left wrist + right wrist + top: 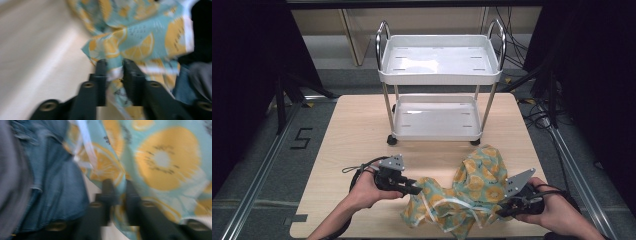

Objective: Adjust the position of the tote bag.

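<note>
My lemon-print cloth [462, 192] lies crumpled near the table's [357, 130] six o'clock edge, its long axis running nine to three between my tongs. The left gripper [414, 190] pinches its nine o'clock end and the right gripper [502, 211] its three o'clock end, both narrow on fabric. The white cart [439, 75] stands clear at twelve.

The cloth [462, 192] is thin teal fabric printed with orange citrus slices and trimmed with white edging. It lies crumpled near the front edge of the wooden table, its right part bunched up higher than the left. A white-edged corner hangs past the table's front.
</note>
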`<state>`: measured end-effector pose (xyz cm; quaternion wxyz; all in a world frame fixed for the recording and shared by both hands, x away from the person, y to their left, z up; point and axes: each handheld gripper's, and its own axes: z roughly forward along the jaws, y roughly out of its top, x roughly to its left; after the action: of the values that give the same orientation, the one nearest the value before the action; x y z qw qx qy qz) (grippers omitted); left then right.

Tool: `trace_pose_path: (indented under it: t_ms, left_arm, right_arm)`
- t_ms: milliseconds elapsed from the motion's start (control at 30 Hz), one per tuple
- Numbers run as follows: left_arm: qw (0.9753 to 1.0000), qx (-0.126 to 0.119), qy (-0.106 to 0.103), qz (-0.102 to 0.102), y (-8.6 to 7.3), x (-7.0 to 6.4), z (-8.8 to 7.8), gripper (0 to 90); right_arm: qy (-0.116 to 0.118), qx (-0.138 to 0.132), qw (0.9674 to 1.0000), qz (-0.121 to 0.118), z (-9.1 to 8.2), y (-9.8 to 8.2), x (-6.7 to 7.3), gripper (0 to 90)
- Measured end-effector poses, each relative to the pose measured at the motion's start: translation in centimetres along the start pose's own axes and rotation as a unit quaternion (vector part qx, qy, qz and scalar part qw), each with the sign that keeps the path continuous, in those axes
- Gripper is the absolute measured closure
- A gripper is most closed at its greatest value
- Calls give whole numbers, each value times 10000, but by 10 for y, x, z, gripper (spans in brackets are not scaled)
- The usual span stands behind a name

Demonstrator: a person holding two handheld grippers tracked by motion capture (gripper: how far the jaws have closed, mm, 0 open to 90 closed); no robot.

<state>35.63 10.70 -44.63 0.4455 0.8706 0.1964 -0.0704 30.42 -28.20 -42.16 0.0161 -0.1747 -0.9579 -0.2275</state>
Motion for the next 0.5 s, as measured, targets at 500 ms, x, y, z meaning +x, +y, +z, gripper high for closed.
trace_pose_path:
  t_ms: [500]
  left_arm:
    - [9960, 543, -673, 221, -9, -35, 22, 568]
  right_arm:
    - [-307, 626, 9973, -234, 7, -9, -24, 734]
